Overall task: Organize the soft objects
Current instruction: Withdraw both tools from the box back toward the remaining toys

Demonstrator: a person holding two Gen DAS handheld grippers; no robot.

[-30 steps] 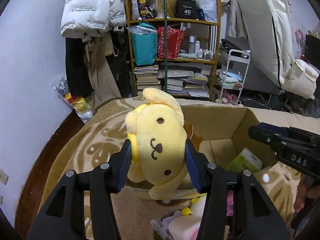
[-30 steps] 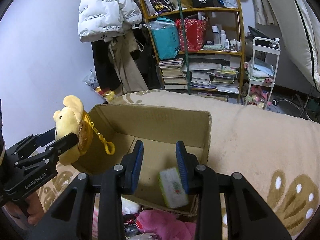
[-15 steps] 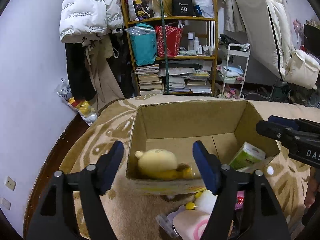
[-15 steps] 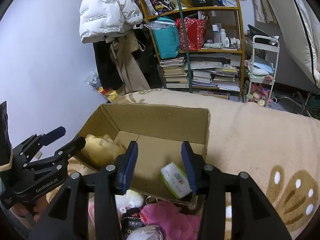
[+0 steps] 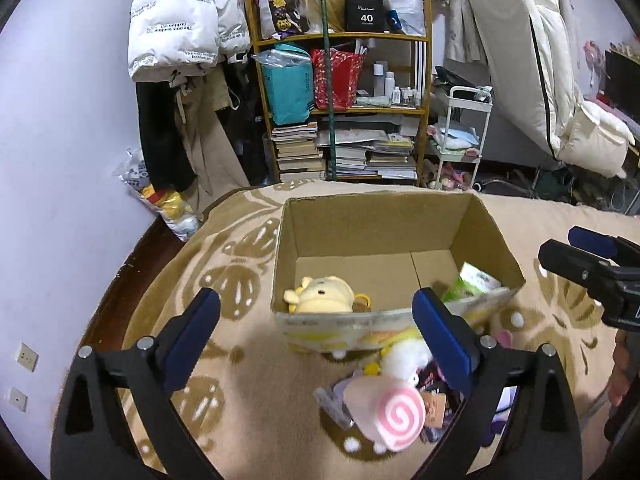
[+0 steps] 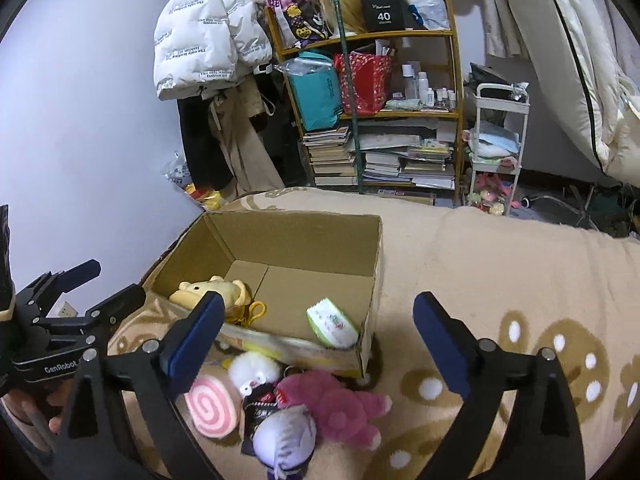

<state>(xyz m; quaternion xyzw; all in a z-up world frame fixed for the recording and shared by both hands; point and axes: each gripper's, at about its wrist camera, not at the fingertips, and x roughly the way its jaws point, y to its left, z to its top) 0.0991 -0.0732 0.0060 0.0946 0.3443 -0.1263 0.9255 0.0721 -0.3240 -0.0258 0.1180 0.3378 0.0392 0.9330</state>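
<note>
One cardboard box point(image 5: 486, 236) on the blanket point(image 6: 500, 264), two items inside: yellow plush point(image 5: 322, 294) at the near-left corner, green-white pack point(image 6: 332, 322) near-right. Plush lies on its side, long axis roughly along the front wall, head towards the left wall. Four or so soft toys piled in front of the box, incl. pink swirl cushion point(image 5: 394, 416) and pink plush point(image 6: 340, 404). A second ago left gripper point(image 5: 316, 334) clamped the plush above the box; now it's dropped in. Both left and right gripper point(image 6: 316, 338) jaws opening wide, nothing between them.

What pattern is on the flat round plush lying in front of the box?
A pink and white spiral on the round plush, clearest in the left wrist view.
</note>
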